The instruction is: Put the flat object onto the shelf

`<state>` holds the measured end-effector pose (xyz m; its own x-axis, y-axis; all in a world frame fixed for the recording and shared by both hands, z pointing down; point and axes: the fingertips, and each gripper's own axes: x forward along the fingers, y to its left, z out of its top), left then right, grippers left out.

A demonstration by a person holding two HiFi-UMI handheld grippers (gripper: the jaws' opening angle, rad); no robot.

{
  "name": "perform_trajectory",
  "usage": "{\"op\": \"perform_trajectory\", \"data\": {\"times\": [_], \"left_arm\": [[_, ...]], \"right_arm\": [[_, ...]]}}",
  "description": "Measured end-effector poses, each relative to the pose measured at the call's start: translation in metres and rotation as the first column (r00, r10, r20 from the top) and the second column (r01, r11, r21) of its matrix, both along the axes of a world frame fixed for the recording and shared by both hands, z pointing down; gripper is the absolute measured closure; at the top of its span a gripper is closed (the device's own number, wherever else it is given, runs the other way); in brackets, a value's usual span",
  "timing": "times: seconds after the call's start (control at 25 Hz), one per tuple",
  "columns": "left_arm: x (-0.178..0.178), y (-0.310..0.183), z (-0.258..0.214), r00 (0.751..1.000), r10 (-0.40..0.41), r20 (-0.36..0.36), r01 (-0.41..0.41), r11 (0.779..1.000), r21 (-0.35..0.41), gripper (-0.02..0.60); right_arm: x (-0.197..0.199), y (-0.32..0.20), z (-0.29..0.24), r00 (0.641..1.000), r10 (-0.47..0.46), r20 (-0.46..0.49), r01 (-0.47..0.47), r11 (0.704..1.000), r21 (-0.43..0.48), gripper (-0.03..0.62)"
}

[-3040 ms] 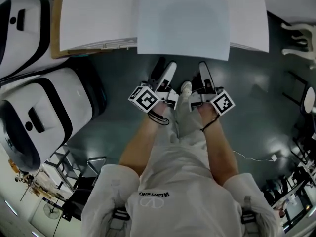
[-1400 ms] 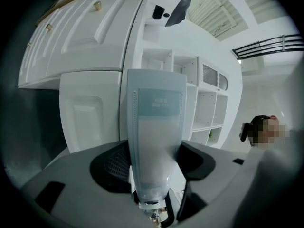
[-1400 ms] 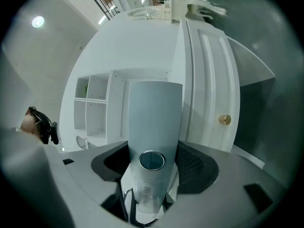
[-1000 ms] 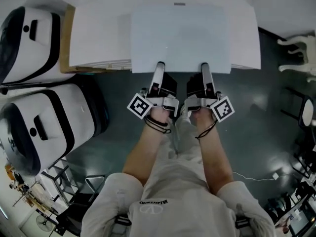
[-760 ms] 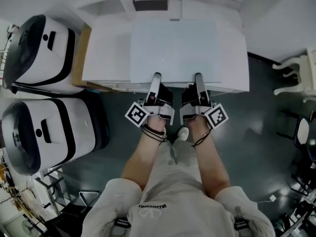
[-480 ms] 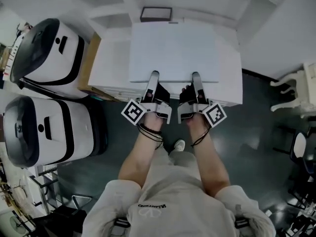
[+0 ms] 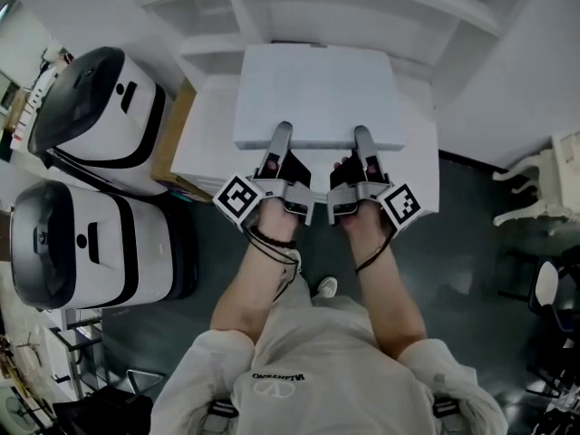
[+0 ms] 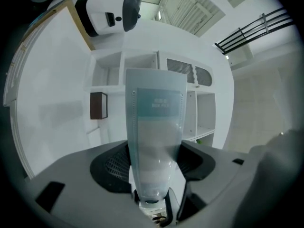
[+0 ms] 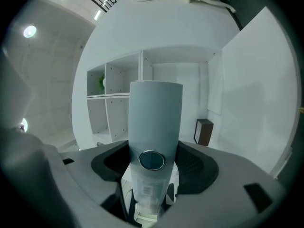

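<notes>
Item: flat white panel (image 7: 317, 93), held level in the air before the white shelf (image 7: 299, 12). Left gripper (image 7: 278, 143) and right gripper (image 7: 363, 143): jaws clamped on its near edge. Handling: both sides to be raised evenly, and the panel slid in flat.

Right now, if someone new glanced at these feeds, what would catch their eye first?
The big flat pale panel at centre, held by its near edge with the left gripper and right gripper both clamped on it, in front of the white shelf unit. Next come two bulky white-and-black units on the floor at the left. A small dark box sits in one shelf bay.
</notes>
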<state>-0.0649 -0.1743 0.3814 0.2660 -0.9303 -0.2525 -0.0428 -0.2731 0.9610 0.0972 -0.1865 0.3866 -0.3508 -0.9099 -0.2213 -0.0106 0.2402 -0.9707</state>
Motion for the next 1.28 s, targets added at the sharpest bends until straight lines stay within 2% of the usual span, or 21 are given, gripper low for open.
{"op": "perform_trajectory", "data": {"times": [0.24, 0.44, 0.68, 0.88, 1.28], "left_arm": [[-0.008, -0.023, -0.046, 0.999, 0.04, -0.002, -0.04, 0.999, 0.016, 0.302], [-0.017, -0.041, -0.084, 0.998, 0.059, 0.028, -0.06, 0.997, 0.039, 0.302], [-0.02, -0.052, -0.118, 0.996, 0.093, 0.014, -0.094, 0.995, 0.046, 0.302], [-0.025, -0.089, -0.168, 0.992, 0.121, -0.021, -0.119, 0.989, 0.091, 0.302], [-0.025, -0.094, -0.172, 0.99, 0.14, 0.015, -0.141, 0.984, 0.112, 0.301]], "right_arm": [[-0.009, -0.016, -0.045, 1.0, 0.02, -0.007, -0.02, 1.0, 0.011, 0.301], [-0.016, -0.031, -0.085, 1.0, 0.031, 0.002, -0.031, 0.998, 0.05, 0.301], [-0.021, -0.038, -0.121, 0.999, 0.05, -0.011, -0.049, 0.996, 0.072, 0.303], [-0.028, -0.071, -0.171, 0.997, 0.073, -0.028, -0.07, 0.993, 0.1, 0.303], [-0.025, -0.07, -0.181, 0.993, 0.114, -0.028, -0.109, 0.983, 0.145, 0.303]]}}
